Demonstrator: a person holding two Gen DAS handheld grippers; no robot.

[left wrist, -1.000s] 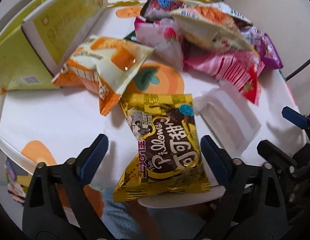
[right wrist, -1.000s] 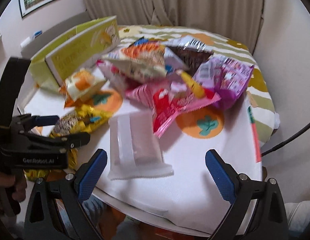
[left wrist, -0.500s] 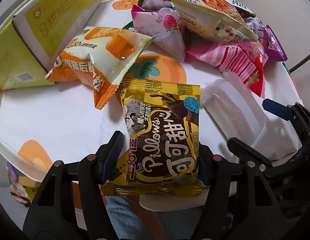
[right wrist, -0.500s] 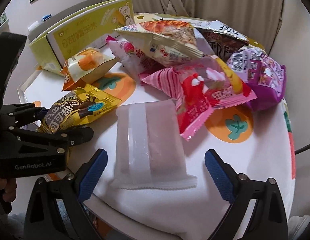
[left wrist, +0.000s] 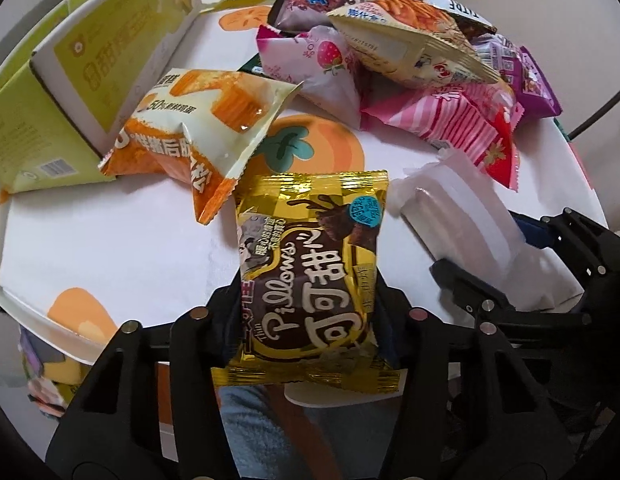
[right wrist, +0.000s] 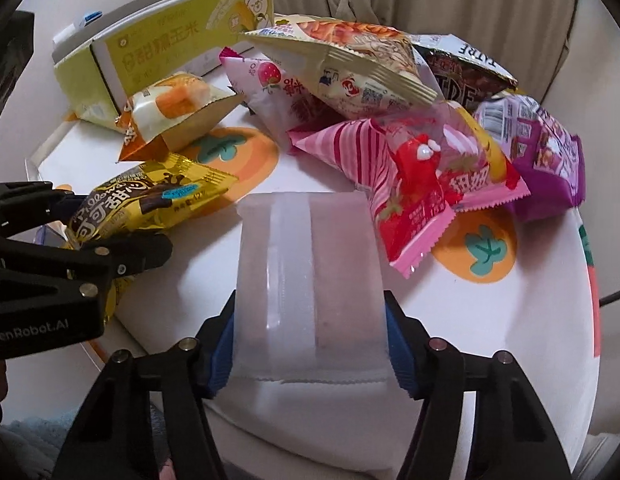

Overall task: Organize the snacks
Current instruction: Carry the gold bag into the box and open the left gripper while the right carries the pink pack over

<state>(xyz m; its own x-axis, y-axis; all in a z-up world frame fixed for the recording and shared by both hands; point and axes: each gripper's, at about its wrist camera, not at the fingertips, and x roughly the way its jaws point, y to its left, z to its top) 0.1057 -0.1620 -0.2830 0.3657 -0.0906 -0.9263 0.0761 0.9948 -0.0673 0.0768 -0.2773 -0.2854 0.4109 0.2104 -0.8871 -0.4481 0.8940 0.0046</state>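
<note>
My left gripper (left wrist: 310, 320) is shut on a gold-and-brown Pillows chocolate packet (left wrist: 310, 272), held at the table's near edge; the packet also shows in the right wrist view (right wrist: 149, 204). My right gripper (right wrist: 307, 344) is shut on the near end of a frosted white packet (right wrist: 305, 276), which lies flat on the tablecloth; it also shows in the left wrist view (left wrist: 458, 220). An orange-and-cream packet (left wrist: 197, 128) lies just beyond the gold one. A yellow-green cardboard box (left wrist: 89, 72) stands open at the far left.
A heap of snacks sits at the back right: a pink striped packet (right wrist: 406, 176), a purple packet (right wrist: 546, 152), a strawberry packet (left wrist: 322, 68), a cream crisps bag (right wrist: 350, 64) and a dark bag (right wrist: 466, 68). The round table (right wrist: 510, 320) has a white cloth with orange fruit prints.
Both grippers moved forward and closed: the left on the gold Pillows packet, the right on the white packet. Both were open one second ago.
</note>
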